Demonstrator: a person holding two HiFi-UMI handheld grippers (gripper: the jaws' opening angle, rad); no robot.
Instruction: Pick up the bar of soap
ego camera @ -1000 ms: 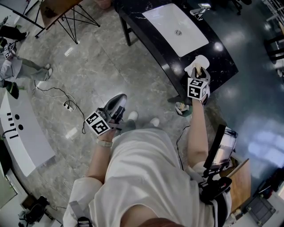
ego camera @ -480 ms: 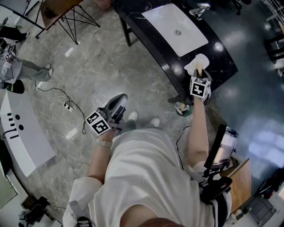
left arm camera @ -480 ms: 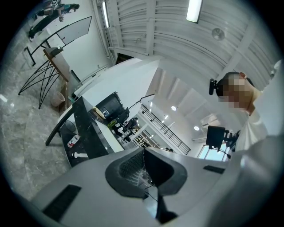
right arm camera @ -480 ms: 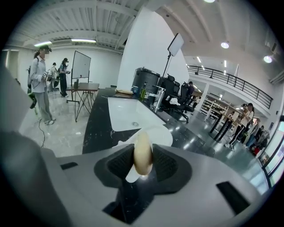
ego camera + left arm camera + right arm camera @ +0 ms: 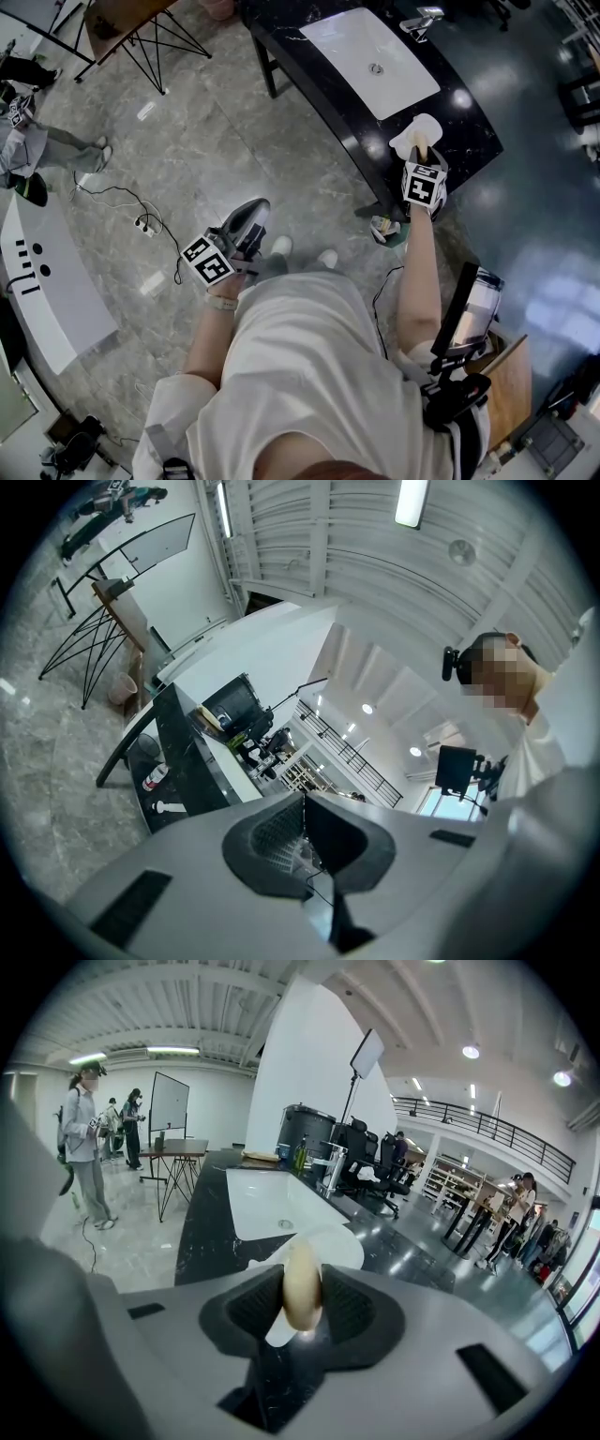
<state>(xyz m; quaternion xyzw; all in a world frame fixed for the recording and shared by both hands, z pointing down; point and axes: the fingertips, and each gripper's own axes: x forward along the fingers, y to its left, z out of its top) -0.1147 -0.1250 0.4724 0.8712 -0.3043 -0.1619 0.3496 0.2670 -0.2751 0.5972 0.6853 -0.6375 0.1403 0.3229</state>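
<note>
Between right gripper [image 5: 302, 1311] jaws | bar of soap [image 5: 302, 1279] | clamped, edge-on

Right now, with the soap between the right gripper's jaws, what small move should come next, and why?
Probably a short straight lift of the right gripper, jaws shut. Its pads already press on the soap, held on edge low over the white dish on the black counter, so raising it clear would finish the pickup. The left gripper is shut and empty.
</note>
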